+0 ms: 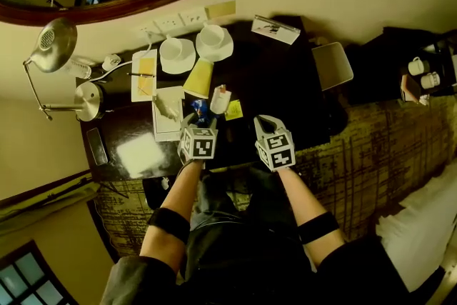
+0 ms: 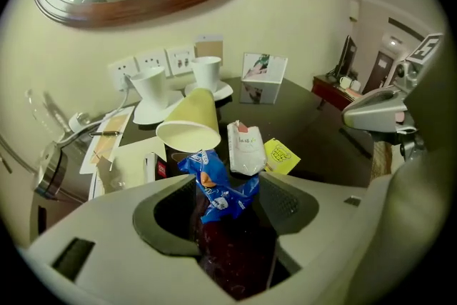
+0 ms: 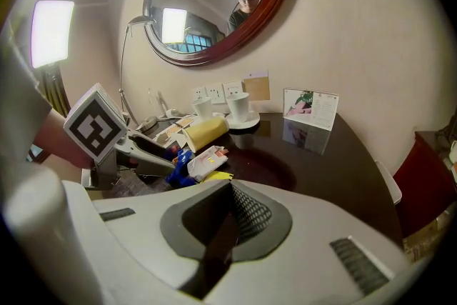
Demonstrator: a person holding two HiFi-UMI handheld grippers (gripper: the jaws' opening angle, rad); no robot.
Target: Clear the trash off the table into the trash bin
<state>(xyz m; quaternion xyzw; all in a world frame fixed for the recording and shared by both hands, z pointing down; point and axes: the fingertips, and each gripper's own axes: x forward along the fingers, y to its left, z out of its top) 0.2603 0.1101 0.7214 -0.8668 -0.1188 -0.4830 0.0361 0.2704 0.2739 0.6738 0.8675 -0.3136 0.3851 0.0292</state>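
Left gripper view: left gripper has its fingers spread wide, with a crumpled blue wrapper standing in the gap between them; the pads don't look to be pressing on it. Yellow paper cup lies on its side just beyond the fingertips, mouth toward them, biased to the left-finger side. White sachet is just past the right finger's tip, its near end right at the wrapper's top; can't tell if they touch. Yellow packet sits just beside the sachet, further out on the right-finger side. All of it rests on the dark desk. Well beyond the cup, two white cups stand on saucers in front of the wall sockets. Pen lies on a notepad off to the left-finger side, and a photo card stands far ahead, right of the cups. Right gripper view: right gripper fingers are pressed together with nothing between them; bare desk lies ahead of the tips, and the trash cluster is ahead-left with the left gripper over it. Head view: both grippers are at the desk's near edge, left fingertips at the wrapper, right fingertips near but apart from the trash.
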